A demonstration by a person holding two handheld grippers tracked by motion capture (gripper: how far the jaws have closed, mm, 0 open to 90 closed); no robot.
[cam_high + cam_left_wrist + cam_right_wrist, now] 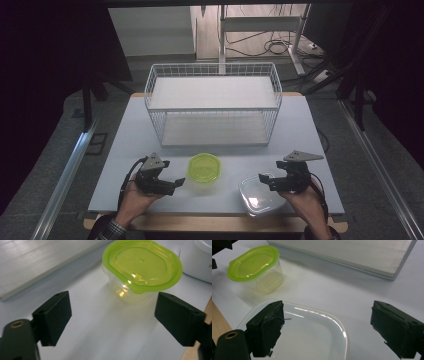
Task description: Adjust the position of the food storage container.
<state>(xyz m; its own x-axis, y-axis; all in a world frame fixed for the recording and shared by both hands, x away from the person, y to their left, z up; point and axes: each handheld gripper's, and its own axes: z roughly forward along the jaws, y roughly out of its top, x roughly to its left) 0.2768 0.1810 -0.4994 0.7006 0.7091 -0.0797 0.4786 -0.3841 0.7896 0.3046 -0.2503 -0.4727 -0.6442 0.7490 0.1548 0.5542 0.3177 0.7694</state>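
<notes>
The step in hand looks like the approach: both hand-held grippers are lined up on their containers, and nothing is gripped yet. The left hand-held gripper (172, 184) sits near the front left of the worktop (125, 150), its jaws spread wide and empty. The container with the green lid (203, 168) stands just to its right, a little farther back, near but apart from the jaws. In the left gripper view this container (140, 270) lies ahead of the jaws and toward the right one, not yet between them.

The right hand-held gripper (267, 181) is also wide open and holds nothing. It hangs at the far right edge of the clear container with the white lid (257, 196), which sits at the near edge of the worktop. In the right gripper view the left jaw is over the lid (312, 335), while the right jaw is out over bare worktop.

A white wire basket (213, 102) with two shelves stands at the far side, well apart from both.

The next move probably calls for pushing each gripper forward until its container sits between the jaws, then closing gently on the thin plastic walls.
</notes>
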